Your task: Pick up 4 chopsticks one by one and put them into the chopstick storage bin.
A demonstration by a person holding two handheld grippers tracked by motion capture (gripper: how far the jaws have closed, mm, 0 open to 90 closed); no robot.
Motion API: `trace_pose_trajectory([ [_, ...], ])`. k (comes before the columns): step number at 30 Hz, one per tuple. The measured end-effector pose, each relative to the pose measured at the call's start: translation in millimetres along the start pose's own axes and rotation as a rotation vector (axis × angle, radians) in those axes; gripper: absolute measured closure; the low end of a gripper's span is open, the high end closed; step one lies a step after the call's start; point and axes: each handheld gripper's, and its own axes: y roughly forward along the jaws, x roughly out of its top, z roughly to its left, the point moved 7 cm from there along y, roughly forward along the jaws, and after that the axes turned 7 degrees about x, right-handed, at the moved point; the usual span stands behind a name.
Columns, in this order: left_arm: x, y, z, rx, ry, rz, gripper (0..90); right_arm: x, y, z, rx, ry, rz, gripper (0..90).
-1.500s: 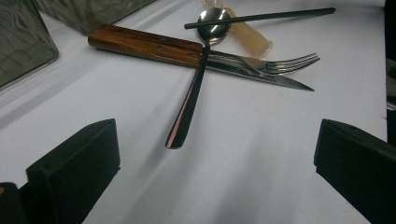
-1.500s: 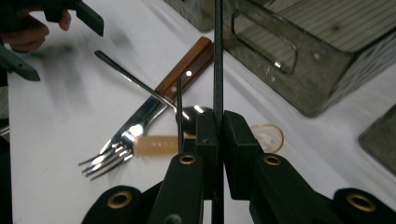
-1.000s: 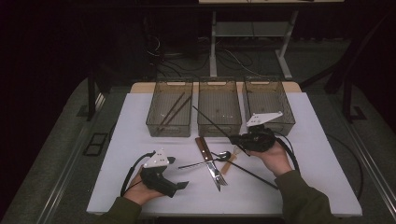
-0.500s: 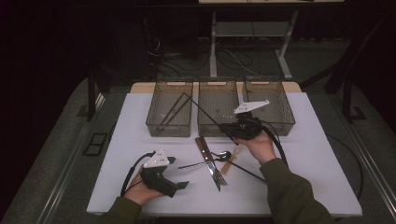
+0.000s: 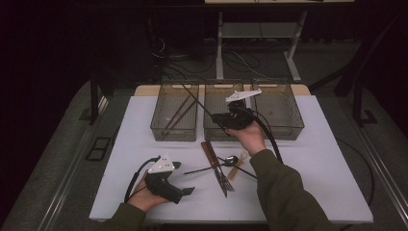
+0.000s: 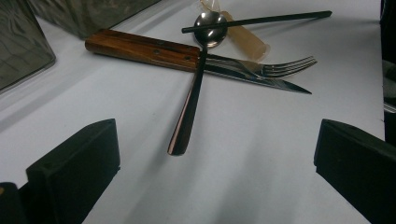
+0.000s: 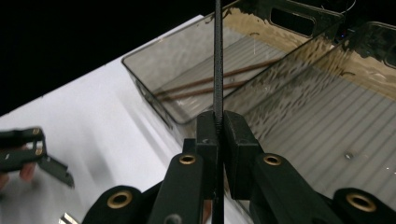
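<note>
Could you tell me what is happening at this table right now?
A person is sorting cutlery into three clear bins. The right gripper is shut on a black chopstick, holding it up over the left bin, where two brown chopsticks already lie. The left gripper rests open on the table. A wooden-handled knife, a fork, a spoon and another black chopstick wait on the white tabletop.

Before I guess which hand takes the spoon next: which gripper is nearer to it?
Left. The left gripper rests on the table just left of the spoon, jaws open toward it. The right gripper is up by the bins, shut on a black chopstick.
</note>
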Motion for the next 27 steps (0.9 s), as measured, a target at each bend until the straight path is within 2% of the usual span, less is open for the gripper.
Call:
trace_pose_trajectory([
  [4, 0.5, 0.6, 0.8, 0.001, 0.011, -0.003, 0.0, 9.8, 10.3, -0.8, -0.008, 0.013, -0.007, 85.4],
  [14, 0.5, 0.3, 0.0, 0.006, 0.0, -0.001, 0.0, 34.6, 37.4, 0.1, -0.027, 0.009, -0.015, 85.4],
  [27, 1.4, 0.2, -0.2, -0.001, 0.009, -0.004, 0.0, 47.0, 80.7, 4.3, -0.034, 0.026, 0.009, 85.3],
])
